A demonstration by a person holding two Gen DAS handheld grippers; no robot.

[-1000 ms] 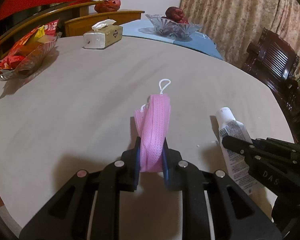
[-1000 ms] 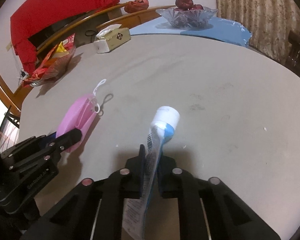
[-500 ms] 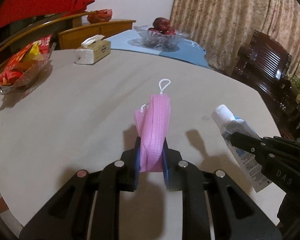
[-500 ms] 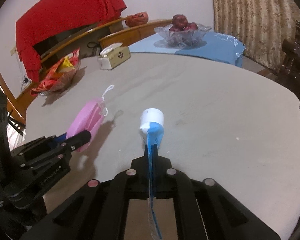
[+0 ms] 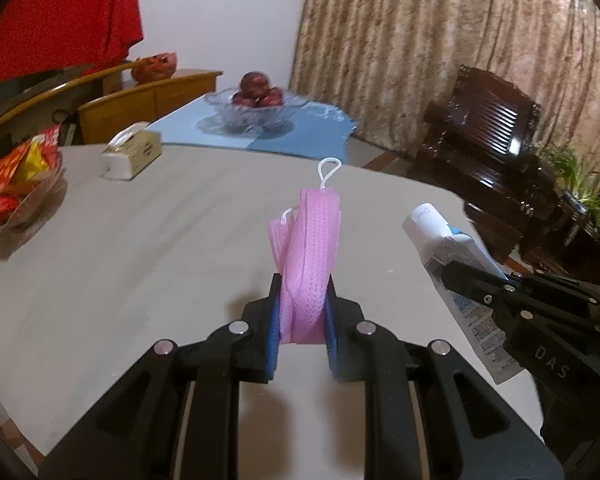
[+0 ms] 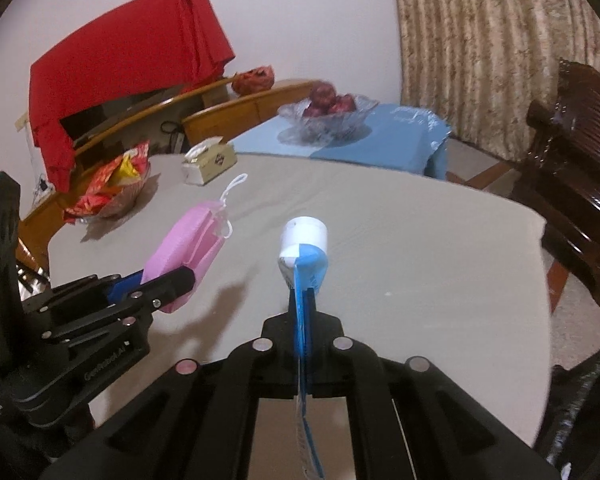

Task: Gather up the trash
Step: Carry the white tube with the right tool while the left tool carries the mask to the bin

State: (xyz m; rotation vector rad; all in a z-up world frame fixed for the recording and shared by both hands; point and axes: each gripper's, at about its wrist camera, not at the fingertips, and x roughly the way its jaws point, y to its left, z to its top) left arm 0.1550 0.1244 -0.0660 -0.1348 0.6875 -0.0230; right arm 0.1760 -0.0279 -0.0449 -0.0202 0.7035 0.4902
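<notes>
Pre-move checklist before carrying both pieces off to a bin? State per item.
1. Left gripper clamped on folded pink face mask: ok.
2. Right gripper clamped on flattened blue-and-white squeeze tube: ok.
3. Both items clear of the grey round table: ok.
4. Mask's white ear loop hanging free, not snagged: ok.
5. Grippers apart from each other: ok.
6. Bin location: cannot tell, none in view.

two wrist fisheyes side by side, angled down over shared table (image 5: 148, 264), fruit bowl (image 6: 328, 118) beyond

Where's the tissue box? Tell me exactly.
The tissue box sits at the table's far left, between the snack bowl and the fruit bowl on the blue cloth.
</notes>
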